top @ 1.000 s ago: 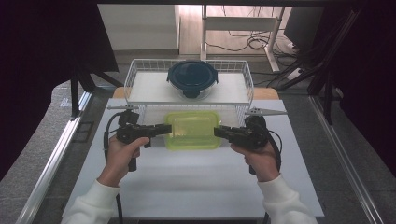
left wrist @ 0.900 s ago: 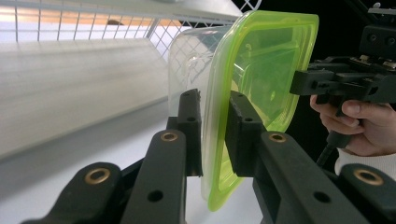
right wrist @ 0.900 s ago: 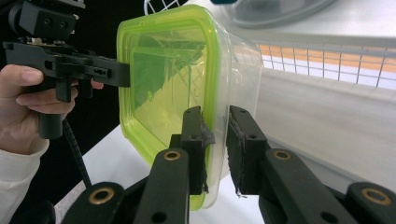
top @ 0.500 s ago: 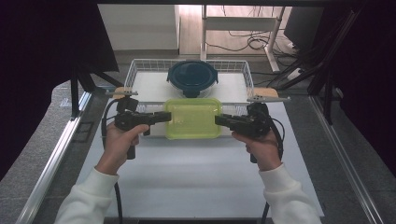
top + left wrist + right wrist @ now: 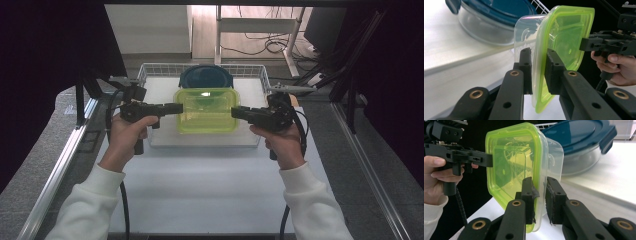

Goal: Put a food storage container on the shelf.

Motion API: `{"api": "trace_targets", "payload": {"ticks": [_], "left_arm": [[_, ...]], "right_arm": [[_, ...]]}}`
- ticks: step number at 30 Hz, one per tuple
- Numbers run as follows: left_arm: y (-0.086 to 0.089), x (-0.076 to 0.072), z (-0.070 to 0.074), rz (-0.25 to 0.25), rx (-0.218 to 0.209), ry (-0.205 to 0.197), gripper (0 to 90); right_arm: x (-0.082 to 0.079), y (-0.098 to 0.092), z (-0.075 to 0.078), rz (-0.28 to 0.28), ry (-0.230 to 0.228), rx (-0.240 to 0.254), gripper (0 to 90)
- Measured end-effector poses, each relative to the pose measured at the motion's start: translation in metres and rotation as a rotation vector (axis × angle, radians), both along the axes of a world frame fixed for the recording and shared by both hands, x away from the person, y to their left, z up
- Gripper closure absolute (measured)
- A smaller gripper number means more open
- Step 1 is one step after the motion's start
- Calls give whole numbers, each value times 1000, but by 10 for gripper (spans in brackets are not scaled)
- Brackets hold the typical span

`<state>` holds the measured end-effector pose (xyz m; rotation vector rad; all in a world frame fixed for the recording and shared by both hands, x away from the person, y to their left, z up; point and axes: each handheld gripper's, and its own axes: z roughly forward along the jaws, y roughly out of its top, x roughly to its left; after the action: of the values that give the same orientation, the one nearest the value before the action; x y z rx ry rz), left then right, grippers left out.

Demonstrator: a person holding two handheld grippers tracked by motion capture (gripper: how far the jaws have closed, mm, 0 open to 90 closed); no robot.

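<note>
Container (image 5: pixel 207 110): green lid up, long axis running gripper to gripper, held above wire basket's (image 5: pixel 150 70) front edge.
Left gripper (image 5: pixel 174 108): clamped on container's rim.
Right gripper (image 5: pixel 238 112): likewise clamped.
Change: container raised, now nearer basket.

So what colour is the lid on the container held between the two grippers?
Translucent lime green lid on a clear container; clearest in the right gripper view.

No text, label, brand, number or sign can be read anywhere. The green lid (image 5: pixel 207 110) of the clear container, the blue-lidded glass bowl (image 5: pixel 205 76) and the white surface (image 5: pixel 200 180) carry no print that can be made out. The black tongs bear only bare screws and brass rivets, without markings.
</note>
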<state>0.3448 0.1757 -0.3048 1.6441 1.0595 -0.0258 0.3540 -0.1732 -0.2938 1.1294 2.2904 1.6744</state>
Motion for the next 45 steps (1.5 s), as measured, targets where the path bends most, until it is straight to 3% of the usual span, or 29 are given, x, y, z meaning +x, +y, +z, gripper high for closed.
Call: {"api": "trace_targets", "payload": {"ticks": [12, 23, 27, 34, 41, 45], "left_arm": [[1, 15, 19, 2, 11, -8, 780], [6, 49, 40, 1, -13, 42, 780], [8, 59, 49, 6, -4, 49, 782], [8, 74, 61, 20, 19, 66, 785], [7, 93, 53, 44, 34, 109, 788], [10, 105, 50, 42, -10, 130, 777]], "right_arm": [[16, 1, 16, -3, 0, 6, 777], [41, 7, 41, -23, 23, -4, 778], [53, 9, 49, -30, 34, 1, 779], [71, 12, 57, -38, 72, 13, 781], [92, 14, 52, -52, 148, 14, 783], [105, 13, 45, -63, 192, 41, 783]]}}
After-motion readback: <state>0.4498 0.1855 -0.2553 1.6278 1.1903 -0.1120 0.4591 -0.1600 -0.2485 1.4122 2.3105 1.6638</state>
